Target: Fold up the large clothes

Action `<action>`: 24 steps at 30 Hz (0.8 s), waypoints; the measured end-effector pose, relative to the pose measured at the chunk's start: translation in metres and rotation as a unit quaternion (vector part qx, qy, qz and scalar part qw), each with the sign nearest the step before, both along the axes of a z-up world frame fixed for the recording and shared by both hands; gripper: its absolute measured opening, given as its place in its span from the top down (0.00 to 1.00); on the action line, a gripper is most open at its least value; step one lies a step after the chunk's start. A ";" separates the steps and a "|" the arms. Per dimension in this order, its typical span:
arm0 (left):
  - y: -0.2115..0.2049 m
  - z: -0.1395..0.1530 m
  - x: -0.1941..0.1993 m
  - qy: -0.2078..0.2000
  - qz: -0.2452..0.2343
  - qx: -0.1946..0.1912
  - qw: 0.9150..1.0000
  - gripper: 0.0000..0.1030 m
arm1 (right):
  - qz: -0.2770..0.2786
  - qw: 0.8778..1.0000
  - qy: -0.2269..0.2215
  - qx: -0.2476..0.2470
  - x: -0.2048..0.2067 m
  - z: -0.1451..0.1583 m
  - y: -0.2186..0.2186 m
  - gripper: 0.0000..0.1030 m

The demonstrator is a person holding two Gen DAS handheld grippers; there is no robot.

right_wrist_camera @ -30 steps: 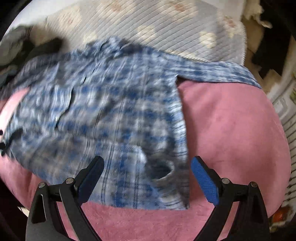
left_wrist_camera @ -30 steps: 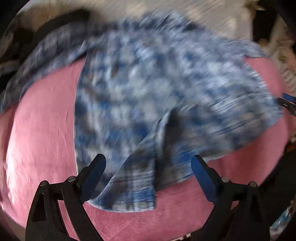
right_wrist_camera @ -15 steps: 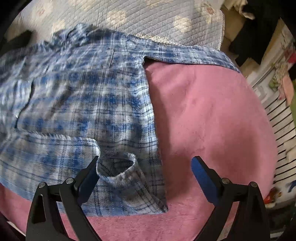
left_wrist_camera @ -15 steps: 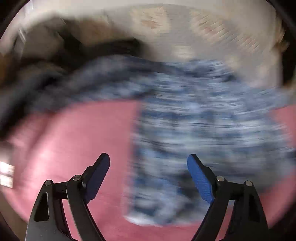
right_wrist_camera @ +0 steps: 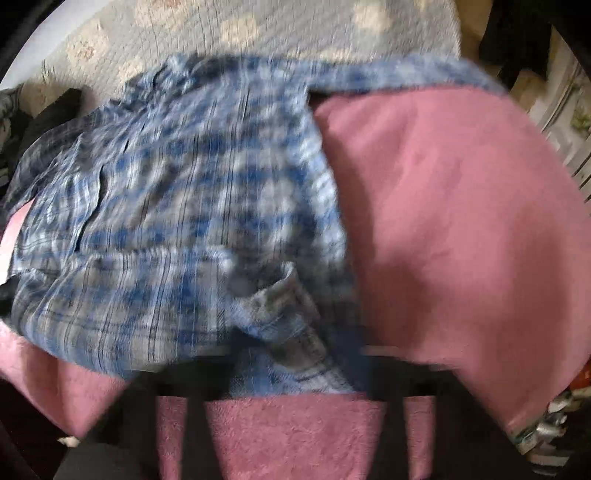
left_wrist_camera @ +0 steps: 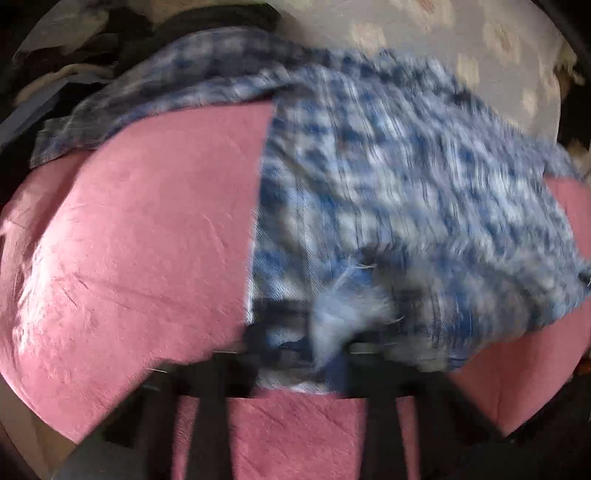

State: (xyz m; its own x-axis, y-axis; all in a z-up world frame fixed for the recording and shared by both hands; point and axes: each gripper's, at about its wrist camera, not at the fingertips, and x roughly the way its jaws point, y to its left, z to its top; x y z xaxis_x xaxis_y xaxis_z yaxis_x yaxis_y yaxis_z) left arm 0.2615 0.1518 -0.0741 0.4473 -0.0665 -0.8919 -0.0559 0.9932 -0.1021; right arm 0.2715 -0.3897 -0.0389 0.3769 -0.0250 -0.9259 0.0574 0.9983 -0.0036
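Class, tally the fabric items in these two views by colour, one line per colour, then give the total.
Blue plaid shirt: 1
Pink blanket: 1
Grey quilted cover with pale patches: 1
Total: 3

We see the blue-and-white plaid shirt (left_wrist_camera: 388,177) spread on pink bedding, sleeves reaching far left and far right, near hem bunched.

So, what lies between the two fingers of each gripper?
Cloth of the blue plaid shirt, in both wrist views. The left gripper is closing on its near hem, the right gripper on its near edge by a cuff.
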 end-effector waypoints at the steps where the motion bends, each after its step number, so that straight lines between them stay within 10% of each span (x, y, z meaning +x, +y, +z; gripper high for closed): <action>1: 0.003 0.003 0.001 0.000 -0.008 -0.025 1.000 0.91 | -0.002 1.000 -0.009 0.004 0.001 0.000 -0.002 0.96; 6: -0.002 0.025 0.001 -0.047 -0.028 0.005 0.998 0.94 | -0.004 0.996 -0.091 -0.007 -0.005 0.031 -0.006 0.97; 13: 0.001 0.001 0.028 0.007 0.006 0.011 1.000 0.76 | -0.037 0.998 -0.029 -0.044 0.007 0.011 -0.012 0.93; 15: -0.006 0.015 0.020 -0.031 -0.007 0.011 0.999 0.48 | -0.040 0.996 -0.050 -0.064 0.001 0.018 -0.012 0.69; 18: -0.024 0.041 -0.001 -0.109 -0.036 0.036 0.993 0.36 | -0.033 0.991 -0.106 -0.073 -0.009 0.037 -0.007 0.24; 24: -0.063 0.044 -0.016 -0.120 -0.111 0.015 0.986 0.36 | 0.056 0.987 -0.152 -0.018 -0.021 0.058 0.032 0.22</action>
State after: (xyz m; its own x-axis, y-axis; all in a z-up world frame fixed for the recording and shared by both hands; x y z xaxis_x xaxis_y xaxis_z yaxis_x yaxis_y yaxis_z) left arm 0.2459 0.0891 -0.0304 0.6234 -0.1613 -0.7651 0.1846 0.9812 -0.0565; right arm 0.2507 -0.3572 0.0191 0.6393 0.0026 -0.7689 -0.0502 0.9980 -0.0384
